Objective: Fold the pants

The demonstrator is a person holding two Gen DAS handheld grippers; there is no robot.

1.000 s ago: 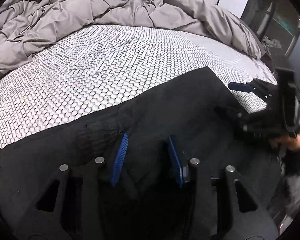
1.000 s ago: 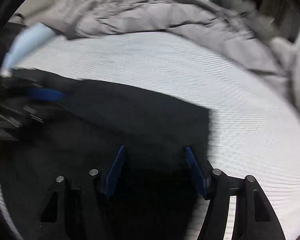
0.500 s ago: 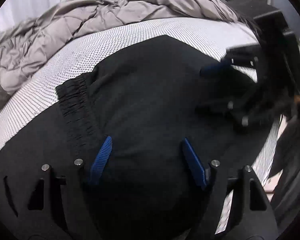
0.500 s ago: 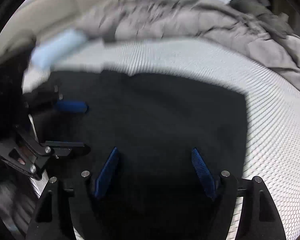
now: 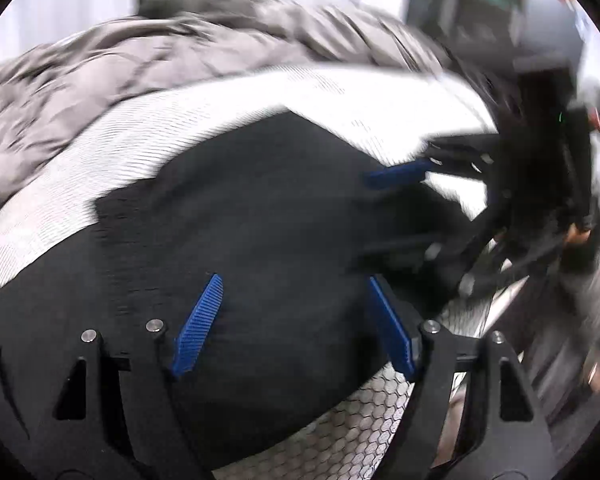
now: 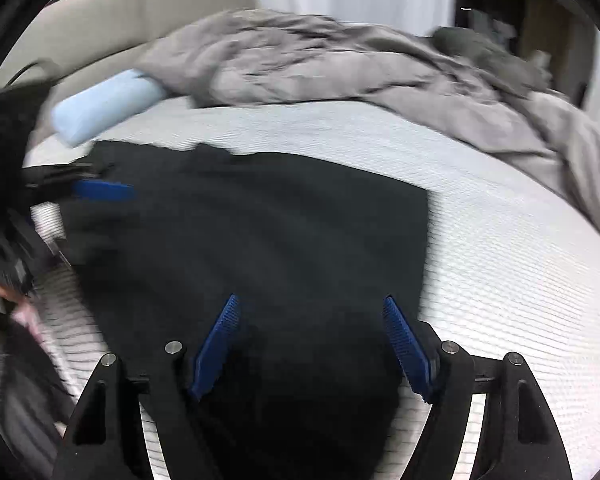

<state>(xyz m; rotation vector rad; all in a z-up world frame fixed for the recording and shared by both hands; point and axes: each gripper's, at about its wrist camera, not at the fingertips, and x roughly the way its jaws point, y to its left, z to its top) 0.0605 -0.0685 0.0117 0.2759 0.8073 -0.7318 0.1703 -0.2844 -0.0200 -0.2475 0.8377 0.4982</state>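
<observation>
The black pants point(image 5: 268, 216) lie folded on the white honeycomb-patterned sheet point(image 5: 204, 120), with the gathered waistband toward the left in the left wrist view. My left gripper point(image 5: 294, 312) hovers over their near part, open, nothing pressed between its blue pads point(image 5: 198, 324). The right gripper point(image 5: 396, 174) shows at the pants' far right corner. In the right wrist view the pants point(image 6: 260, 240) fill the middle. My right gripper point(image 6: 310, 336) stands open above their near edge, holding nothing. The left gripper point(image 6: 104, 190) is blurred at the left side.
A crumpled grey duvet point(image 6: 340, 64) is heaped along the far side of the bed. A light blue pillow point(image 6: 104, 106) rests by the beige headboard point(image 6: 112, 20). Bare sheet point(image 6: 520, 280) spreads right of the pants. The bed's edge point(image 5: 452, 360) and dark furniture point(image 5: 548, 48) lie to the right.
My left jaws have widened and let go of the bunched black fabric. Both grippers have drawn back across the pants, and both views have swung.
</observation>
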